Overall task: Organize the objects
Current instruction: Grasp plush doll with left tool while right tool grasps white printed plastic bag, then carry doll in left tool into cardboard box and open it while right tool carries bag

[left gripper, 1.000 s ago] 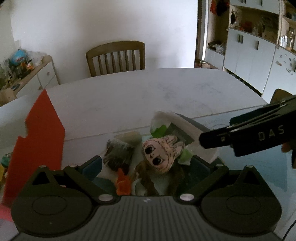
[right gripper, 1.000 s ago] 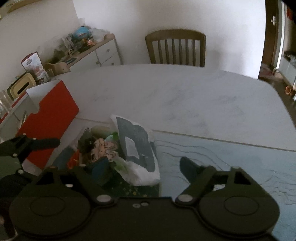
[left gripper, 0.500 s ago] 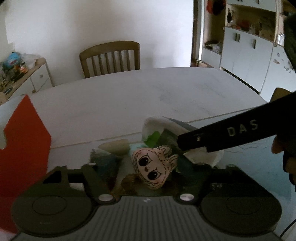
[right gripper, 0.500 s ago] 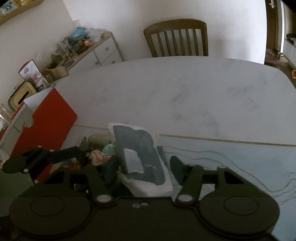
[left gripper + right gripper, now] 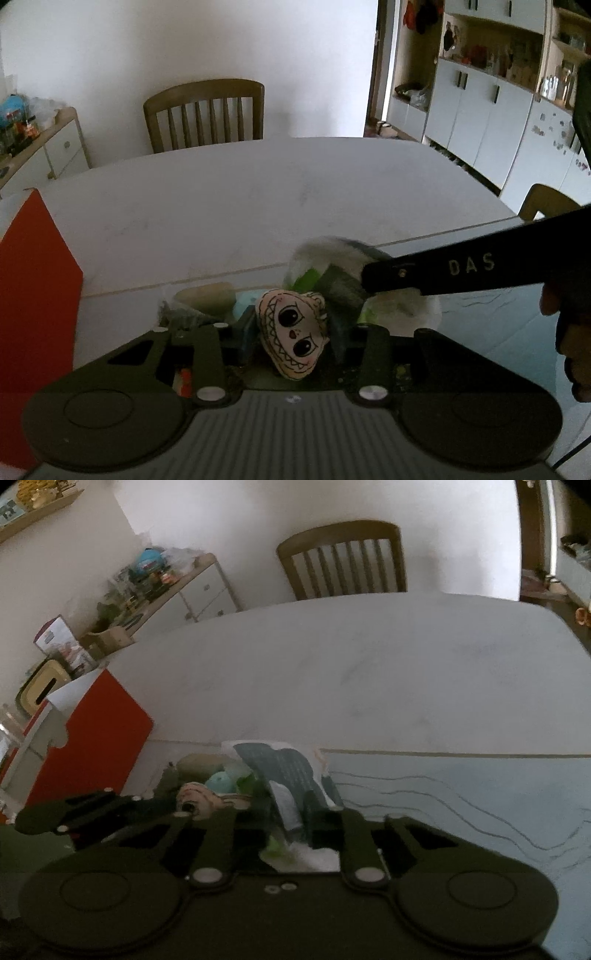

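Note:
A small pile of objects lies on the table's near edge. In the left wrist view my left gripper is shut on a cream doll-face plush and holds it tilted. Behind it lie a beige stone-like piece and a green scrap. My right gripper is shut on a white and dark grey packet, which also shows in the left wrist view. The right gripper's black arm crosses the left wrist view. The plush shows in the right wrist view.
A red and white box stands at the left on the white table. A pale blue mat covers the right front. A wooden chair stands at the far side. A teal round piece lies in the pile.
Both grippers have closed in on the pile: the left one shut on the plush and tilted it, the right one shut on the packet.

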A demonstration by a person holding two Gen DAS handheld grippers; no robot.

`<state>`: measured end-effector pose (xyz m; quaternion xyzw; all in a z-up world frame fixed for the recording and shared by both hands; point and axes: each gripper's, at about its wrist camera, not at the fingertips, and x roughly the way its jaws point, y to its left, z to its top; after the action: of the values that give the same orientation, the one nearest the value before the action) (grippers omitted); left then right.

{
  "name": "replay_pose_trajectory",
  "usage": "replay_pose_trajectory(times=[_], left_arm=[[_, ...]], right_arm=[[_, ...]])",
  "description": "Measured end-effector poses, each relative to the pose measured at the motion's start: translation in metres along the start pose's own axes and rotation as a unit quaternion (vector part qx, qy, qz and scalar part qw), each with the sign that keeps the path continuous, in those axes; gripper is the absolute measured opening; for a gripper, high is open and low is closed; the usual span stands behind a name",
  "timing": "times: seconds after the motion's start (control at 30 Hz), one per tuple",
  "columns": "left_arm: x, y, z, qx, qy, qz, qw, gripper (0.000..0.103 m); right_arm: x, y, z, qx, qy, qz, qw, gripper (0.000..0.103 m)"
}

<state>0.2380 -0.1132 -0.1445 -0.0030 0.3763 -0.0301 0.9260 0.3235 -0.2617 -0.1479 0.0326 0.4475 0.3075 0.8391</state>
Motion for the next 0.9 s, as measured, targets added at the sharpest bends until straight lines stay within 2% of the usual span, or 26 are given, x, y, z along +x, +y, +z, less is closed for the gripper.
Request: replay_pose_trajectory(times=[0.07, 0.4, 0.67, 0.9], left_arm=[[-0.004, 0.003, 0.004, -0.006, 0.001, -0.003, 1.0, 0.038], [-0.049, 0.018, 0.01, -0.044, -0.007, -0.036, 0.9983, 0.038], [-0.099, 0.045, 0.011, -0.066, -0.02, -0.055, 0.9961, 0.038], [-0.139, 0.083, 0.008, -0.073, -0.033, -0.054, 0.9953, 0.038]], right_arm=[[-0.005, 0.001, -0.002, 0.0, -0.006, -0.01, 1.0, 0.006], [-0.054, 0.018, -0.011, -0.012, -0.044, -0.047, 0.998, 0.006], [-0.097, 0.055, -0.013, -0.018, -0.072, -0.041, 0.996, 0.006], [-0.113, 0.098, -0.014, -0.02, -0.083, -0.029, 0.996, 0.006]])
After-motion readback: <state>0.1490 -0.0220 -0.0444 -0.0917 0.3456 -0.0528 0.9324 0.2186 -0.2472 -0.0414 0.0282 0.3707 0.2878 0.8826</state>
